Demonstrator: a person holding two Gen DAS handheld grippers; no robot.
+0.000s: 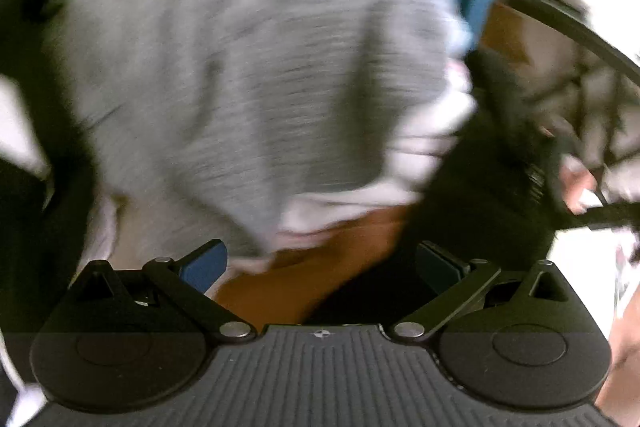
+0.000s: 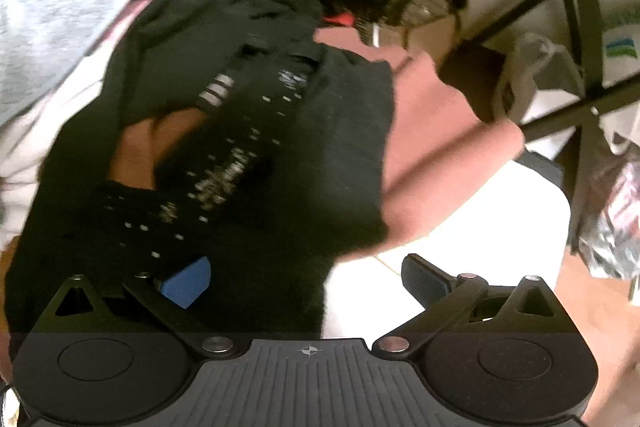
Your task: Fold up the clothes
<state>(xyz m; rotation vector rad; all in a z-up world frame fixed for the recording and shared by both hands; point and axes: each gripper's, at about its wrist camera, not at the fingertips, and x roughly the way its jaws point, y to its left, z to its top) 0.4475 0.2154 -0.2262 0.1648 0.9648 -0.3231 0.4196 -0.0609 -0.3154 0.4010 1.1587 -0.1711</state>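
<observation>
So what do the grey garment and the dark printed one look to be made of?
Grey garment: soft heathered knit, probably cotton jersey or fleece, matte, fine streaked marl; motion blur leaves it open. Dark garment: matte knit, probably cotton T-shirt fabric, with white printed lettering.

Two hand-held grippers show, one per view: the left hand-held gripper (image 1: 322, 263) and the right hand-held gripper (image 2: 306, 279), each with two fingers set wide apart. Three garments can be counted: one grey garment (image 1: 248, 67) ahead of the left one, one pink-white garment (image 1: 360, 195) under its edge, and one dark printed garment (image 2: 248, 131) ahead of the right one.
</observation>
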